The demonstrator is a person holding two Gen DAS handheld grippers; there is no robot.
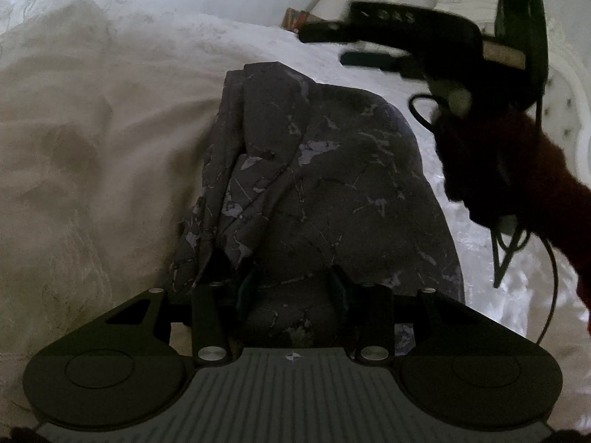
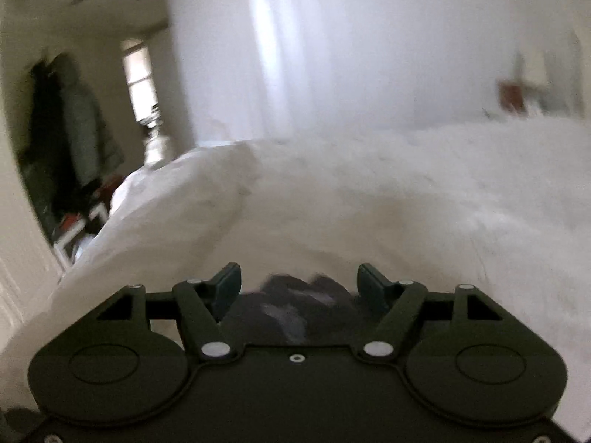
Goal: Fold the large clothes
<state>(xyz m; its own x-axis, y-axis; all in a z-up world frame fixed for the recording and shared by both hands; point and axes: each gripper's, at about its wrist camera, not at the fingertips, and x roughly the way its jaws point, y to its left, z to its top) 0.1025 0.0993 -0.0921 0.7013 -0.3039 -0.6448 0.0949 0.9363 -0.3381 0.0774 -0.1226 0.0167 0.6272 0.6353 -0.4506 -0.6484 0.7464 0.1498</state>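
Observation:
A dark grey garment (image 1: 332,184) with a pale marbled print lies in a folded heap on the white bed cover (image 1: 92,147). My left gripper (image 1: 293,284) sits at its near edge, and a thick bunch of the cloth fills the gap between its pads. My right gripper (image 1: 332,44) hovers blurred above the bed past the garment's far right corner, held by a hand in a dark red sleeve (image 1: 517,170). In the right wrist view the right gripper (image 2: 299,280) stands open, its pads apart, with a bit of the dark garment (image 2: 291,306) low behind them.
A rumpled white duvet (image 2: 166,203) rises at the left of the bed. A white tufted headboard (image 1: 569,110) and a small coloured box (image 1: 295,18) lie at the far side. Hanging coats (image 2: 74,122), a lamp (image 2: 155,140) and a window (image 2: 138,77) are off to the left.

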